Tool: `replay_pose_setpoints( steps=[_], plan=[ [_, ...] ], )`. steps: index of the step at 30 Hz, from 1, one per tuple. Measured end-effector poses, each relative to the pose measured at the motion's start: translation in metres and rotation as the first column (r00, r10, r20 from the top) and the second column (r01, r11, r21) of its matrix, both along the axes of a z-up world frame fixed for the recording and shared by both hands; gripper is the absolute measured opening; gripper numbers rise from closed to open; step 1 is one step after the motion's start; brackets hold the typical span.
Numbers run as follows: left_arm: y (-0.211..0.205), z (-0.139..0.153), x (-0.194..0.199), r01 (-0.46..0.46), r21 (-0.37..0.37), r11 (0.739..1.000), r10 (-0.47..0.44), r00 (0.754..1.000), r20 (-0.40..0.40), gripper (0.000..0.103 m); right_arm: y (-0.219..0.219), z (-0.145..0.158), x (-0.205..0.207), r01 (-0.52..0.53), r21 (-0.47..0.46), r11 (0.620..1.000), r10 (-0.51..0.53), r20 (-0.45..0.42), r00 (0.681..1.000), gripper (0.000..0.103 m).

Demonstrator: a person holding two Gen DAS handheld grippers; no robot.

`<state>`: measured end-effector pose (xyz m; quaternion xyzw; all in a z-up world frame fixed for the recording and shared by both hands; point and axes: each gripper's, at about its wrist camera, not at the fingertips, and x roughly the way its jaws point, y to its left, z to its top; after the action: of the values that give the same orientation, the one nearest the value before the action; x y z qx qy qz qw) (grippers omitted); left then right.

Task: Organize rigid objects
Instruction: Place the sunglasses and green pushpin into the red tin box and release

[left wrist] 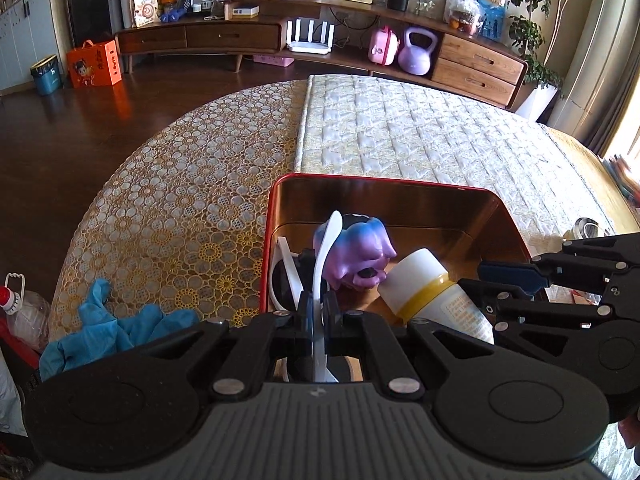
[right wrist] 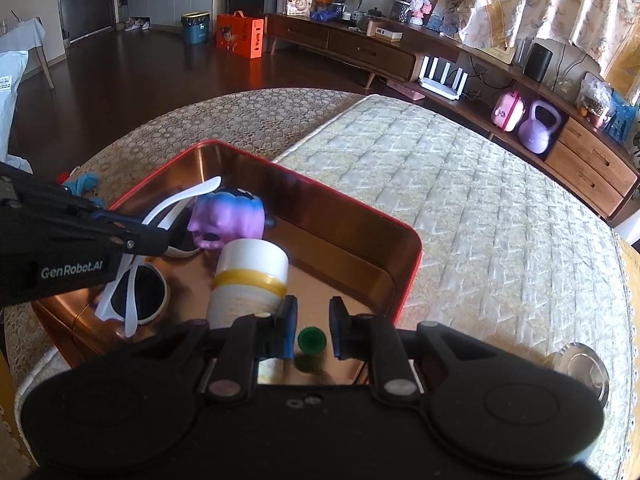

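A red tin with a coppery inside sits on the table. In it lie a purple toy, a white bottle with a yellow band on its side, and white-framed sunglasses. My left gripper is shut on a white spoon, held over the tin's left part with the bowl end pointing away. My right gripper hovers over the tin's near right corner. Its jaws stand slightly apart around a small green cap that rests on the tin floor, and the pads are not pressing it.
Blue gloves lie on the lace tablecloth left of the tin. A quilted mat covers the table's right side, with a round metal lid near its edge. A plastic bottle stands at the far left.
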<state>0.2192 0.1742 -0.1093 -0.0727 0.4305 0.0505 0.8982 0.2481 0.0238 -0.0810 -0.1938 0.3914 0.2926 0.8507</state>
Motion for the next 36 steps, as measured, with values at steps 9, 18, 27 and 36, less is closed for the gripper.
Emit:
replay_pose_setpoints(
  steps=[9, 18, 27, 36],
  plan=[
    [0.005, -0.001, 0.000, -0.017, -0.013, 1.000, 0.017, 1.000, -0.009, 0.005, -0.010, 0.005, -0.009, 0.001, 0.025, 1.000, 0.000, -0.016, 1.000, 0.028],
    [-0.001, 0.001, -0.005, -0.019, 0.005, 1.000, 0.019, 0.999, -0.045, 0.007, -0.023, 0.020, -0.025, -0.010, 0.086, 0.996, 0.012, -0.021, 1.000, 0.048],
    [-0.008, 0.007, -0.015, -0.023, 0.014, 1.000, 0.023, 0.998, -0.057, 0.008, -0.044, 0.035, -0.039, -0.003, 0.158, 0.987, 0.009, -0.036, 0.999, 0.058],
    [-0.026, 0.026, -0.032, -0.009, -0.007, 1.000, 0.009, 0.999, -0.034, 0.009, -0.077, 0.056, -0.055, 0.030, 0.239, 0.971, -0.020, -0.047, 0.999, 0.064]
  ],
)
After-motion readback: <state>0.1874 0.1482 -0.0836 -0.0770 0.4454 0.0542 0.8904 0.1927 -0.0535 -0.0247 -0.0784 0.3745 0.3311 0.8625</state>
